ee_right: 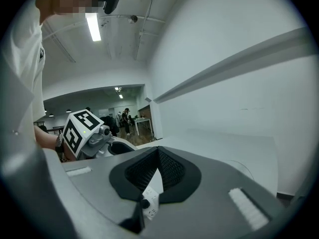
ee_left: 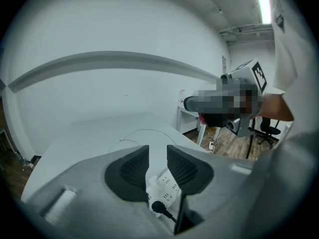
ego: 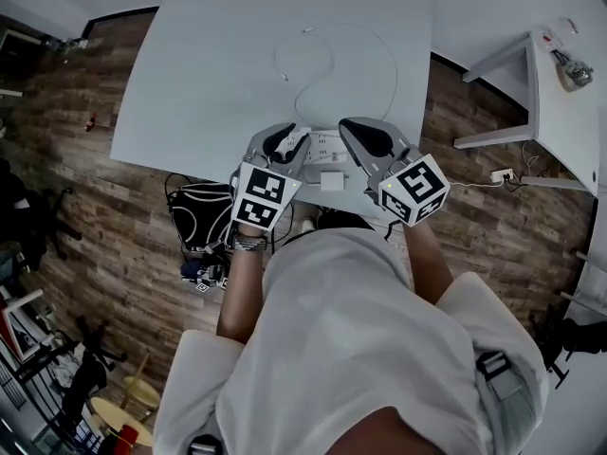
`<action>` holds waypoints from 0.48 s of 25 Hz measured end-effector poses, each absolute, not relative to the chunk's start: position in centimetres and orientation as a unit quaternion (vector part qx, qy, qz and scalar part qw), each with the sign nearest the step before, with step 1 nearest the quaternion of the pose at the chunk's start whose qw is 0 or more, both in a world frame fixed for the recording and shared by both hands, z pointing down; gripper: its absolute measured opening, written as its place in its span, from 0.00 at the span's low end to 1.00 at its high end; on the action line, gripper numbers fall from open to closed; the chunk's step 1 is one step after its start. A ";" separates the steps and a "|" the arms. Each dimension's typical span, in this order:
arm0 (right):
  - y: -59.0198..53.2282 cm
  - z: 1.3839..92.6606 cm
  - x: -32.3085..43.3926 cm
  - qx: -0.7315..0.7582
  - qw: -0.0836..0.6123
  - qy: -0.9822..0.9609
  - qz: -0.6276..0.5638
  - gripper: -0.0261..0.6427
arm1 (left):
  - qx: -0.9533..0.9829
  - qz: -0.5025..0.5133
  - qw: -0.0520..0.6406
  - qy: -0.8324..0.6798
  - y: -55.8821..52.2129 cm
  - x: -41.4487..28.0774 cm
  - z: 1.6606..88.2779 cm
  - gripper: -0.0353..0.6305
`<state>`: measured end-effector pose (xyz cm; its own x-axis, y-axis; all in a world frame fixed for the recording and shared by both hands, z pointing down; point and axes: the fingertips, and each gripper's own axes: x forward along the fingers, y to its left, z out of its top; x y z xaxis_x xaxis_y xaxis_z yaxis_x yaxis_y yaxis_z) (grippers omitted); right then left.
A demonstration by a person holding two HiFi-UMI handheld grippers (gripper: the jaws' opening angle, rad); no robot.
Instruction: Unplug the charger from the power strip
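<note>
Head view: power strip (ego: 327, 147) lies at the near edge of the white table (ego: 209, 74), about mid-edge. The white charger (ego: 332, 180) touches its near side. It looks plugged in, so the task is not yet done. A thin white cable (ego: 318, 74) loops toward the table's middle. Flanking the strip, left gripper (ego: 290, 135) and right gripper (ego: 355, 127) sit side by side. Both forearms reach out from the body, noses tipped down toward the table.

Left gripper view: jaws apart, nothing pressed between the pads. The power strip (ee_left: 167, 185) shows through the gap below, with a black plug (ee_left: 158, 208) at its near end. The charger is not in this view.

Right gripper view: fingertips meet in a point, clenched on nothing. A bit of the power strip (ee_right: 151, 199) shows under them.

Judgement: approach step. Best to pin the strip with one gripper and spread the other around the charger body. Then grip squarely and pull straight out along the prongs — a skewed pull would likely drag the light strip off the edge.
</note>
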<state>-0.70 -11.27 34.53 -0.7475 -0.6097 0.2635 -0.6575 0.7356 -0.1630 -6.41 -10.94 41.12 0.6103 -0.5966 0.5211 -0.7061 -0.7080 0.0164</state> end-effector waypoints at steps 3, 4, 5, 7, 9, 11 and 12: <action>-11.4 36.4 -0.1 0.350 0.105 -0.919 0.148 0.04 | 0.885 0.261 0.121 -0.367 -10.7 -6.4 42.5 0.21; -11.5 36.8 0.1 0.351 0.106 -0.918 0.153 0.04 | 0.883 0.267 0.123 -0.366 -10.7 -6.4 42.9 0.21; -11.6 37.2 0.3 0.351 0.107 -0.917 0.157 0.04 | 0.881 0.272 0.123 -0.366 -10.7 -6.3 43.3 0.21; -11.6 38.2 0.6 0.348 0.112 -0.917 0.160 0.04 | 0.879 0.277 0.123 -0.367 -10.7 -6.1 43.8 0.21; -11.5 39.3 0.8 0.343 0.116 -0.918 0.165 0.04 | 0.878 0.280 0.125 -0.368 -10.8 -5.8 44.5 0.22; -11.2 40.5 0.9 0.336 0.120 -0.918 0.171 0.04 | 0.875 0.283 0.129 -0.370 -10.9 -5.5 45.4 0.23; -11.0 41.1 0.8 0.332 0.123 -0.919 0.174 0.04 | 0.873 0.285 0.133 -0.372 -10.8 -5.5 45.9 0.23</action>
